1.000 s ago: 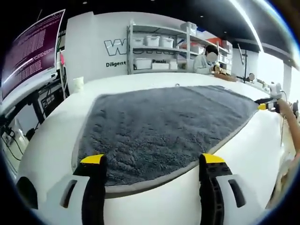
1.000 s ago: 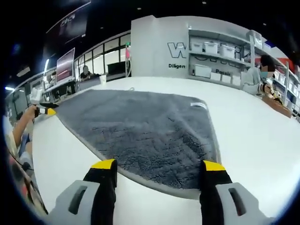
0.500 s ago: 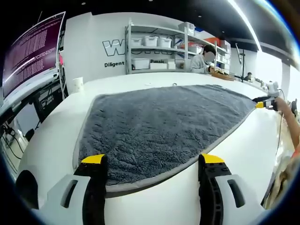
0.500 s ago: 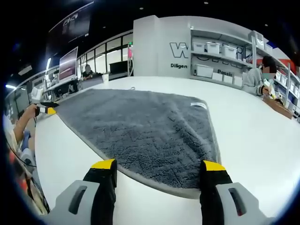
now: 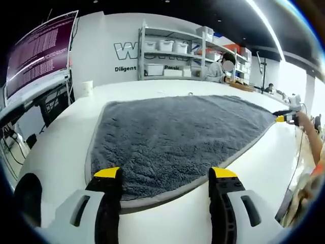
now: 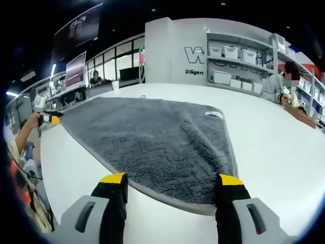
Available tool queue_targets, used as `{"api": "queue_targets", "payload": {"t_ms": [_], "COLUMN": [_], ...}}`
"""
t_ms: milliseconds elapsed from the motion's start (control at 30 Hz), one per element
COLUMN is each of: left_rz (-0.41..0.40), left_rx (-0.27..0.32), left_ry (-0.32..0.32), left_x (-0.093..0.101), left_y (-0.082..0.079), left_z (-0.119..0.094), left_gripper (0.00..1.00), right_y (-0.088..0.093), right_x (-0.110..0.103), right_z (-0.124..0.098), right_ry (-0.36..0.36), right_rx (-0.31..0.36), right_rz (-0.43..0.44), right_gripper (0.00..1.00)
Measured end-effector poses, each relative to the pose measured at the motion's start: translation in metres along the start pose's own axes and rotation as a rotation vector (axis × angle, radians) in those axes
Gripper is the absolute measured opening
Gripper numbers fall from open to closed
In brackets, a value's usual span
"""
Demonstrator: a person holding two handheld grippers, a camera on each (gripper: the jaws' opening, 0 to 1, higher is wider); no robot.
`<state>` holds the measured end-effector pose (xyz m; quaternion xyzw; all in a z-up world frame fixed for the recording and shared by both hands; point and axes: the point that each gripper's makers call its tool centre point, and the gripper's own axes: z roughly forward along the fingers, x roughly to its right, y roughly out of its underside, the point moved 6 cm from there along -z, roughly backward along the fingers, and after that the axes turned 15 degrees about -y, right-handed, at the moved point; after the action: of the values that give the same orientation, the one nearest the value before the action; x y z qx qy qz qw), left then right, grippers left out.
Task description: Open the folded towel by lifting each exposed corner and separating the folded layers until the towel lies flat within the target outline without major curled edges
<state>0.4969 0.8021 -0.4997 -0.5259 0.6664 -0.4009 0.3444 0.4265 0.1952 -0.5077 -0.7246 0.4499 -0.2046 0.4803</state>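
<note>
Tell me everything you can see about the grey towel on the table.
The grey towel is thick and fluffy, like plush microfibre, with a lighter sewn border. It lies spread open and flat on the white table, no layers folded over. A small white label sits at one edge. The left tongs and right tongs stand open at its near edge, not gripping it.
</note>
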Motion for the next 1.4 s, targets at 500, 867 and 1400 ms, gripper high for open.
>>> {"api": "queue_targets", "payload": {"t_ms": [500, 867, 1400], "left_rz": [0.021, -0.003, -0.022], "left_rx": [-0.010, 0.074, 0.152], "left_ry": [0.024, 0.032, -0.027], "left_x": [0.006, 0.009, -0.002], "left_y": [0.002, -0.025, -0.038], "left_z": [-0.006, -0.025, -0.067], "left_gripper": [0.73, 0.92, 1.00], "right_y": [0.000, -0.022, -0.052], "right_x": [-0.006, -0.004, -0.044], "right_z": [-0.002, -0.013, -0.057], "right_ry": [-0.030, 0.026, 0.034], "right_rx": [-0.034, 0.036, 0.104], "right_rz": [-0.010, -0.016, -0.080], "right_gripper": [0.78, 0.99, 0.99]}}
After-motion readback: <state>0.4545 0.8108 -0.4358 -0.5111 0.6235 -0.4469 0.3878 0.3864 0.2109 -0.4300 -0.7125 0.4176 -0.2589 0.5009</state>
